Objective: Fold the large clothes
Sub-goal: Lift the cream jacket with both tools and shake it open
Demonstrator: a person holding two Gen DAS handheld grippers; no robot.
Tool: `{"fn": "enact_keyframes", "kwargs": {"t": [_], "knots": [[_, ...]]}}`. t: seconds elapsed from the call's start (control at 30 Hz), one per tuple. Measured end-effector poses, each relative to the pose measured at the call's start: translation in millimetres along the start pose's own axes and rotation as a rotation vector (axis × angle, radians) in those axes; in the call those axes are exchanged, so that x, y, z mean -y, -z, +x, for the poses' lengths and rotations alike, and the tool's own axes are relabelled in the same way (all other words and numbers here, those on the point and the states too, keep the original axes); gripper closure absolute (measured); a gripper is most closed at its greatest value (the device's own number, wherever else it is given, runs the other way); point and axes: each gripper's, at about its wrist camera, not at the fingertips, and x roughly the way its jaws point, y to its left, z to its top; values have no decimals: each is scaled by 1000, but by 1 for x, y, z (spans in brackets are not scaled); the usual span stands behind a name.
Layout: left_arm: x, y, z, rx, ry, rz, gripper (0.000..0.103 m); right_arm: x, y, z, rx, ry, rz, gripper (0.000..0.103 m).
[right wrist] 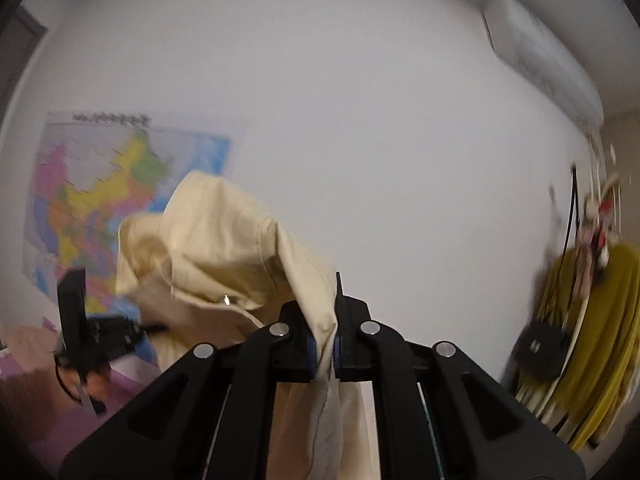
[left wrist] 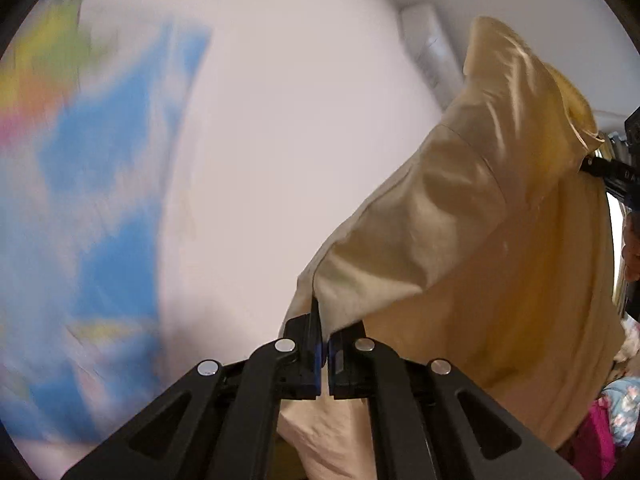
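Both claws grip the cream garment (left wrist: 460,208) in mid-air — the left claw (left wrist: 325,330) clamped on one edge, the right claw (right wrist: 324,320) pinching another fold.

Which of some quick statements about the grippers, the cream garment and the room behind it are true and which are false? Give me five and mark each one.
1. The left gripper is shut on the cream garment. True.
2. The right gripper hangs open with nothing between its fingers. False: it is shut on a fold of the cream garment.
3. The garment lies flat on a table. False: it is held up in the air in front of the white wall, between the two grippers.
4. A coloured map hangs on the wall. True.
5. The air conditioner stands on the floor. False: it is mounted high on the wall, near the ceiling.
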Motion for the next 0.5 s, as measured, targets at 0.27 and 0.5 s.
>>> {"fn": "enact_keyframes", "kwargs": {"t": [0.27, 0.5], "knots": [[29, -53, -173, 97, -174, 184, 102, -43, -4, -90, 15, -181, 24, 96], [40, -59, -305, 10, -422, 271, 102, -103, 26, -121, 20, -512, 96, 96]]}}
